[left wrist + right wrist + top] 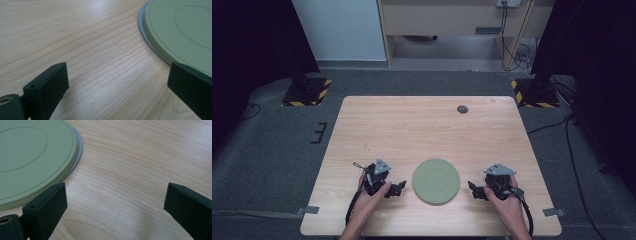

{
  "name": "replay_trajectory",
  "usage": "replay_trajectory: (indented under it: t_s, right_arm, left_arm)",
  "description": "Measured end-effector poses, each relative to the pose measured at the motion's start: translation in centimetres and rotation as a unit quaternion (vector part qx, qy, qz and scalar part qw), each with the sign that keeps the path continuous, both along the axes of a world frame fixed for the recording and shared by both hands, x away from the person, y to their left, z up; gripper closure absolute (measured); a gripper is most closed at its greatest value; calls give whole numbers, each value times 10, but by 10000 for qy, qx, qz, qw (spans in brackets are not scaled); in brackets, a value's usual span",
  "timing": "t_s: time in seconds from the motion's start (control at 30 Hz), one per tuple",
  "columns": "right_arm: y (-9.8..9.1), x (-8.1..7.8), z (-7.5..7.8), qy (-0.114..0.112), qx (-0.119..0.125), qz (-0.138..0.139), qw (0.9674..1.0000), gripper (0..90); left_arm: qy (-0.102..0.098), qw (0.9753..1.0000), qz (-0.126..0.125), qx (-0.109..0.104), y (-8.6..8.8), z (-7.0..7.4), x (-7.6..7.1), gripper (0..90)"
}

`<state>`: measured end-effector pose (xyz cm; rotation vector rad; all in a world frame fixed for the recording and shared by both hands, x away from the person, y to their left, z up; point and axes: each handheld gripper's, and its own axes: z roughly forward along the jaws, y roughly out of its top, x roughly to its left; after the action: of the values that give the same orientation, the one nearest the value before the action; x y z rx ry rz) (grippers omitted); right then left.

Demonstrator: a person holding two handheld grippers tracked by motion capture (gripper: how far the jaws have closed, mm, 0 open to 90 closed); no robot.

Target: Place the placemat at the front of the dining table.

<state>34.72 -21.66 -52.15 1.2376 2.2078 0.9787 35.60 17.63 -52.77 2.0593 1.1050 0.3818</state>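
Green round plastic plates [436, 181], seemingly a stack, lie untouched; your left gripper [398, 188] and right gripper [474, 190] flank them, jaws spread, nothing grasped yet.

Even overhead light, soft shadows; close views slightly blurred (dark room edges).

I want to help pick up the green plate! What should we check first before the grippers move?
1. Left gripper open: ok.
2. Right gripper open: ok.
3. Green plate lies flat on the table: ok.
4. Nothing lies between the jaws and the plate's rim: ok.
5. A grey edge peeks from under the plate; one plate or a stack: cannot tell.
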Motion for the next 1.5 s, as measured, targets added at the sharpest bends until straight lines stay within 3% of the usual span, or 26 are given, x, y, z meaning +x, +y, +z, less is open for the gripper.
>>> replay_trajectory:
  t_s: [0.2,0.4,0.9,1.5]
  right_arm:
    - [6,0,-1,33,-11,45,10000,48]
    - [15,0,-3,37,-76,173,9998,48]
    - [33,2,-7,54,-204,291,9994,49]
    - [38,9,-8,-98,-286,-16,9995,36]
  left_arm:
    - [84,9999,-83,-24,-9,-2,0,28]
    - [32,9999,-113,-68,-15,-1,-1,28]
    - [91,9999,-89,67,-27,-7,1,19]
    - [95,9999,136,26,-28,-8,10,1]
